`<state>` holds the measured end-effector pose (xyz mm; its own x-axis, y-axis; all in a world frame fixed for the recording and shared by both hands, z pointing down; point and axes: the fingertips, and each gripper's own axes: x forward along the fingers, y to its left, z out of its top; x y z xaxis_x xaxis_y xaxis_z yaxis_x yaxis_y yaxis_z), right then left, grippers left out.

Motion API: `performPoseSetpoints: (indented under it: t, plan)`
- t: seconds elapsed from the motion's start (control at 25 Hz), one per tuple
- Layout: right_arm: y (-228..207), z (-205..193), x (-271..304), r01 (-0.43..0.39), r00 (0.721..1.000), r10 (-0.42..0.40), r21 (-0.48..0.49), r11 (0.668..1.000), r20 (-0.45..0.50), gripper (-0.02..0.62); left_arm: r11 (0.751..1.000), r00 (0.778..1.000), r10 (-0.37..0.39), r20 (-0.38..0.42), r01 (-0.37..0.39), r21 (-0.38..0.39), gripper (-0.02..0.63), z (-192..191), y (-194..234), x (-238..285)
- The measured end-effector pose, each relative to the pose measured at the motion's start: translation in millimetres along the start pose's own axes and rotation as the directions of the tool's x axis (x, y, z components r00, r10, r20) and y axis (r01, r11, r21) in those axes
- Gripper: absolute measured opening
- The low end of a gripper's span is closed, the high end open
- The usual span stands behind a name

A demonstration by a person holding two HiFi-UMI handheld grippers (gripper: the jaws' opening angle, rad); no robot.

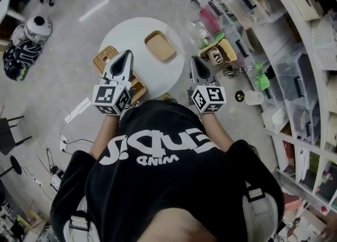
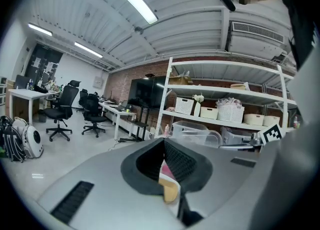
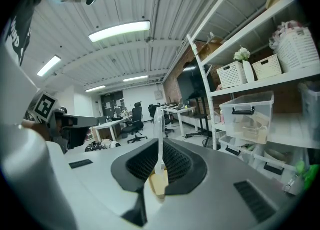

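You held your left claw [image 1: 125, 57] clenched, its jaws pressed together at the tips. A yellowish patch showed low in the slit between them, too blurred to name. Beneath that claw and a little to its left lay a woven basket [image 1: 104, 56], at the edge of the round white surface [image 1: 131, 32]. Ahead of it and to its right a tan tray [image 1: 160, 46] sat on the surface, beyond both claws and roughly between them. Your right claw [image 1: 197, 61] was clenched on a thin white strip [image 3: 159, 134], which stood upright from the seam of its jaws. Just to that claw's right stood a cardboard box [image 1: 230, 49], with shelves [image 1: 300, 61] farther right.
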<state>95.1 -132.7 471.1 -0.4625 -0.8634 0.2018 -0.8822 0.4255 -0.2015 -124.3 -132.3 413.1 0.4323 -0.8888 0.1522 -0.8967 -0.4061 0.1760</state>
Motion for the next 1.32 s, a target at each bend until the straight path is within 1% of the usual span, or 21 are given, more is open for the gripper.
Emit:
performPoseSetpoints:
  t: [0.36, 0.6, 1.32]
  plan:
    - [0.9, 6.0, 3.1, -0.017, 1.000, 0.017, 0.015, 1.000, 0.011, 0.026, 1.000, 1.000, 0.016, -0.014, -0.016, -0.015, -0.001, -7.9, 1.8, -0.1]
    - [7.2, 7.4, 6.8, -0.036, 0.999, 0.036, 0.028, 0.999, 0.010, 0.026, 0.999, 1.000, 0.022, -0.007, -0.022, -0.024, 0.000, -5.7, 5.4, -0.6]
    - [10.6, 4.9, 13.4, -0.055, 0.998, 0.055, 0.051, 0.997, -0.002, 0.026, 0.999, 1.000, 0.024, -0.015, -0.024, -0.032, 0.000, -3.4, 8.5, 0.6]
